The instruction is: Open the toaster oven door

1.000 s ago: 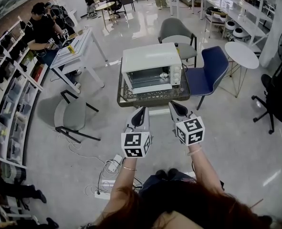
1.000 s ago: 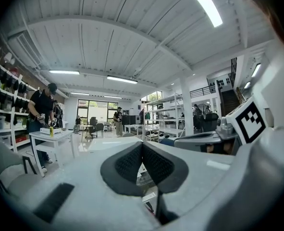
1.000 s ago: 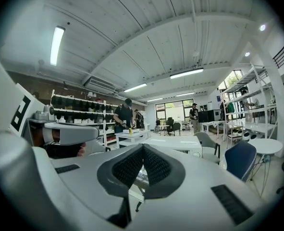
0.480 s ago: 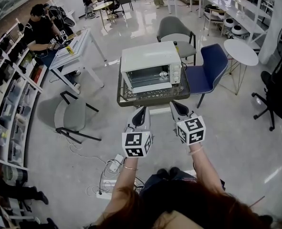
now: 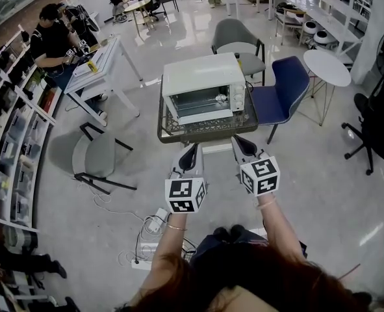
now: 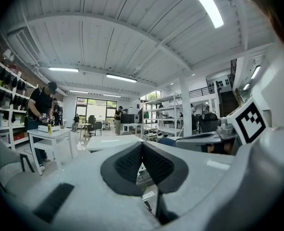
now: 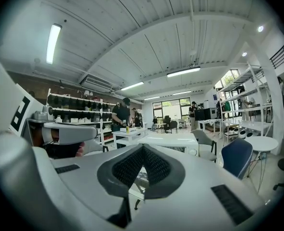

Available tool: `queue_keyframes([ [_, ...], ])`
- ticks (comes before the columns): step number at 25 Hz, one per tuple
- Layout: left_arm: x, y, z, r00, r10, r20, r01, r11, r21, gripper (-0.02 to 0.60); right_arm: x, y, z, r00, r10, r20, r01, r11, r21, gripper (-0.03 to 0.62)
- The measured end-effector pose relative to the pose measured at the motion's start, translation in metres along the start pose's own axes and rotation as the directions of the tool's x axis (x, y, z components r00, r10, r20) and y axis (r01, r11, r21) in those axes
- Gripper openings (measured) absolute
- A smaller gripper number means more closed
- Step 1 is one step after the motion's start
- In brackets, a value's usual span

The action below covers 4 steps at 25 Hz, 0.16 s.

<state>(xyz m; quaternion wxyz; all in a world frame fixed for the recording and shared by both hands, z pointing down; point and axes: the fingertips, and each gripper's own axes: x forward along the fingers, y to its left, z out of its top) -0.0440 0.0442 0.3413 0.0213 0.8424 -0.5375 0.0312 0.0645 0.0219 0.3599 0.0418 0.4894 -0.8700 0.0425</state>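
Fingers of the left gripper: pressed together along their dark ribbed pads, nothing between them. Fingers of the right gripper: likewise together at the tips, empty. Both grippers are held side by side, low in the head view, each with its marker cube nearest the person, tips pointing toward the table.

Scene, left to right (head view):
- Shelves along the left wall, stocked with dark items (too small to identify).
- A person standing at a white desk.
- A grey chair on the floor, near a power strip with cables.
- Centre: a low glass-topped table carrying the toaster oven. The oven is white and sits upright near the middle of the tabletop. Its glass door faces the person and is closed, flush with the front, with the knobs on the panel to the door's right.
- Both gripper tips sit just short of the table's near edge, apart from the oven and touching nothing.
- Behind the oven, a second grey chair.
- A blue chair just beside the table's right side.
- A round white table, then a black office chair at the right edge.
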Motion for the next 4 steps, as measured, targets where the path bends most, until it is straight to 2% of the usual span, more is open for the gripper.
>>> queue_keyframes([
  [4, 0.0003, 0.0019, 0.0023, 1.000, -0.002, 0.003, 0.002, 1.000, 0.002, 0.011, 0.0023, 0.0014, -0.0006, 1.000, 0.000, -0.005, 0.000, 1.000, -0.001, 0.001],
])
